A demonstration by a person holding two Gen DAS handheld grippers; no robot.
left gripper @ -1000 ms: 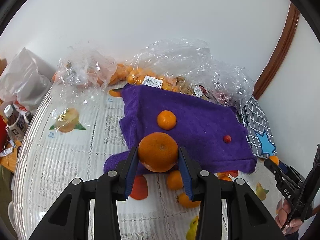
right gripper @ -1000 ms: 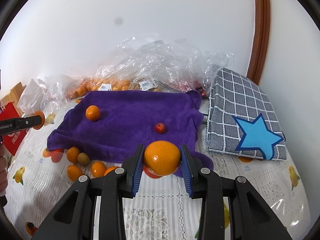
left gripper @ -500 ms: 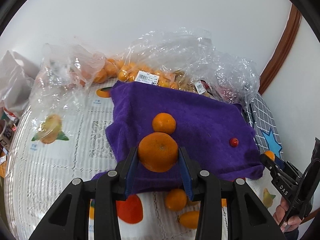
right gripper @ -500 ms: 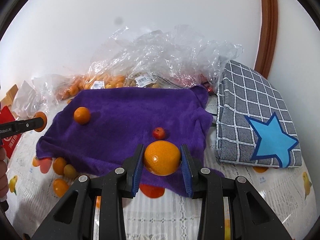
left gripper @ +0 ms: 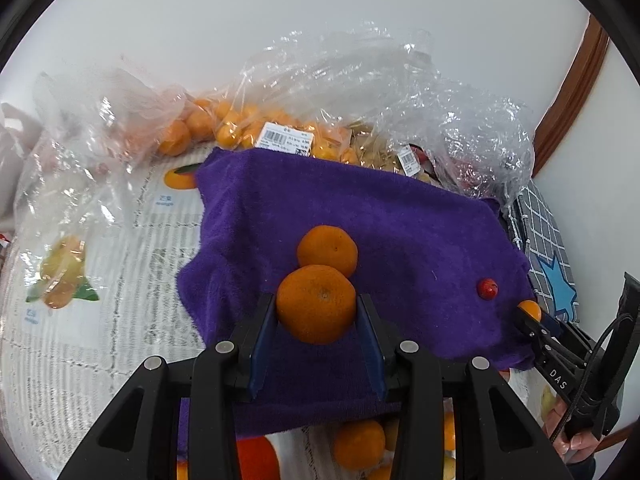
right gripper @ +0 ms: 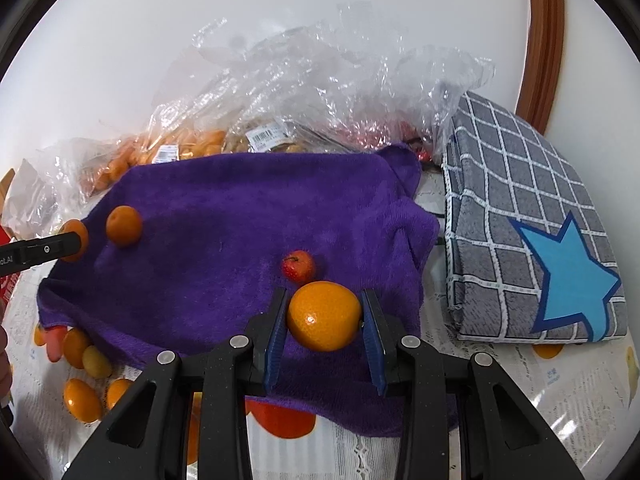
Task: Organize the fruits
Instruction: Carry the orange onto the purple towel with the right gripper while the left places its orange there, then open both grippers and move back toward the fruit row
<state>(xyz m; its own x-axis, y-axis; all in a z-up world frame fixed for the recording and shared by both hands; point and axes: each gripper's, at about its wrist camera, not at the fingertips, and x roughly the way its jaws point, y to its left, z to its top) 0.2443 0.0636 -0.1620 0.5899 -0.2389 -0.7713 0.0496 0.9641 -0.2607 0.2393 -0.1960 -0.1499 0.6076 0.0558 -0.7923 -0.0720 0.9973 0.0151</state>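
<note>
The left gripper (left gripper: 316, 320) had its blue-padded jaws closed on a dimpled mandarin (left gripper: 316, 303), held over the near part of the purple towel (left gripper: 400, 232). The right gripper (right gripper: 323, 322) was likewise clamped on a smooth orange (right gripper: 323, 316), poised over the towel's near right edge. Just beyond the left gripper's fruit, a second mandarin (left gripper: 327, 250) lay on the towel, close behind the held one; whether they touched could not be told. Just beyond the right gripper's orange sat a small red fruit (right gripper: 298, 266) on the towel. Near the towel's front left edge, several loose small oranges (right gripper: 82, 400) and a yellowish fruit (right gripper: 96, 362) lay on the white fruit-print tablecloth (left gripper: 80, 340). To the right of the towel lay a folded grey checked cloth (right gripper: 520, 208) with a blue star. Farthest back, against the white wall, crumpled clear plastic bags (right gripper: 320, 80) held more oranges, with barcode labels showing.
</note>
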